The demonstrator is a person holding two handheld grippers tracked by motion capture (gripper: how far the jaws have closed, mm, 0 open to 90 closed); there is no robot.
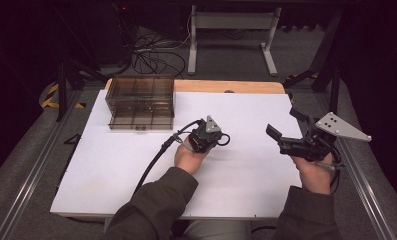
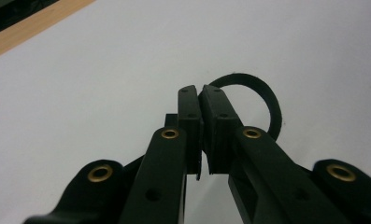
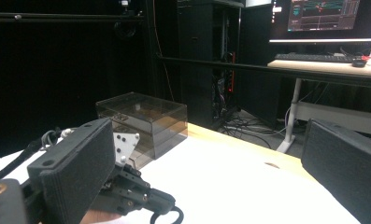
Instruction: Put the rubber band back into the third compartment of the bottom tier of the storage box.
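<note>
the left gripper (image 1: 221,138) sits near the middle of the white table (image 1: 111,170), its jaws pressed almost together on the rim of a thin black rubber ring (image 2: 262,95). in the left gripper view the pads meet at the ring's near edge and the rest of the loop stands out beyond the tips, to the right of them. in the high view the ring (image 1: 224,140) shows as a small loop right at the gripper's tip, close to the tabletop, though whether it is lifted or resting there cannot be told

the right gripper (image 1: 281,127) hangs well apart, over the table's right edge, jaws spread wide and holding nothing. its own view shows both broad pads (image 3: 75,163) with open air between them

a smoky, see-through drawer box (image 1: 141,101) stands at the far left corner of the table, well away from both grippers, and looks like the likely place for the ring

the main risk, as i judge it, is the grip itself: the pads hold only a thin slice of a soft, floppy band, so a quick swing or a slight easing of the squeeze could let it twist out and drop. if the ring drags on the tabletop while moving, friction could peel it from the jaws. the trailing cable (image 1: 153,162) could also snag on the way to the box
</note>
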